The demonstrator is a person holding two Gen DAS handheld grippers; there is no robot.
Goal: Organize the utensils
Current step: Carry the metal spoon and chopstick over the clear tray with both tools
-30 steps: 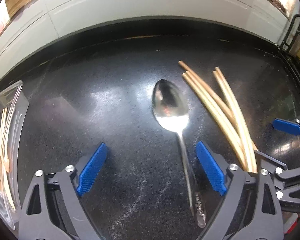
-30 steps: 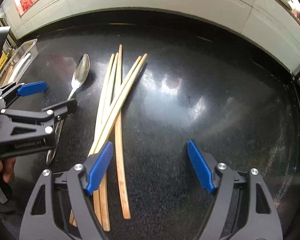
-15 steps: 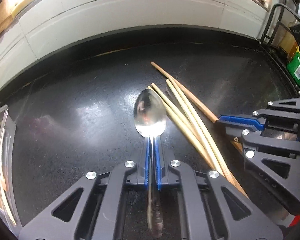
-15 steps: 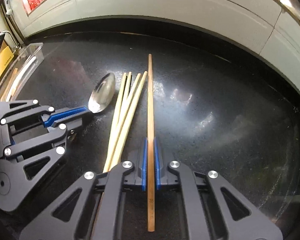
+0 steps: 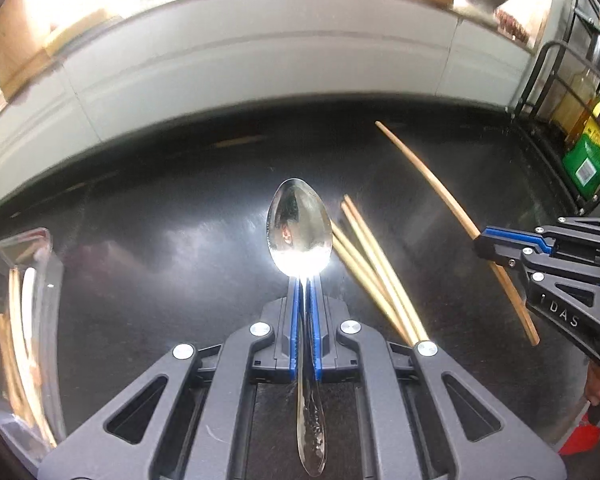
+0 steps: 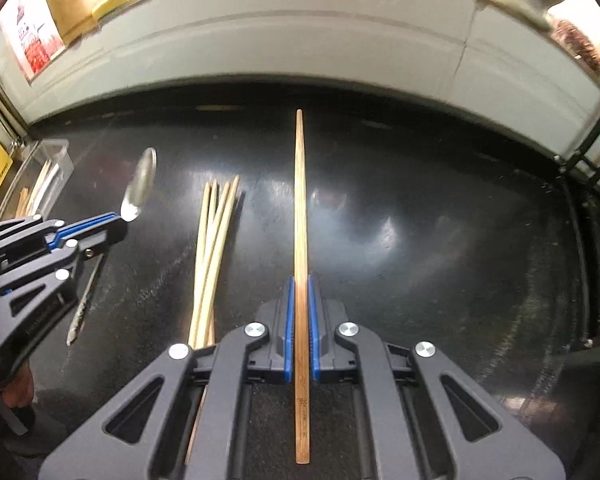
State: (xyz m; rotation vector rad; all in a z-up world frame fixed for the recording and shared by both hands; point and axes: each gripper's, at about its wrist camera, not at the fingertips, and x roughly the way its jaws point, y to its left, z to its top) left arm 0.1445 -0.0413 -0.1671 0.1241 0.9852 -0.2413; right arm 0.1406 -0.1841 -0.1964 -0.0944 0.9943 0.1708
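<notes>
We see from two fisheye cameras, each riding on its own gripper and looking forward along the fingers, down at the dark bench (image 5: 148, 264) from close above, toward the pale wall behind it. The left view sits nearer the clear tray (image 5: 24, 320) at the bench's left end; the right view looks from further right. Both share the middle of the bench — the loose chopsticks (image 5: 374, 268) (image 6: 214, 240) appear in each. Each camera also catches the other gripper: the right gripper (image 5: 480, 242) at our left view's right edge, the left gripper (image 6: 118, 224) at our right view's left edge. The rims look blurred, perhaps from lens distortion.
</notes>
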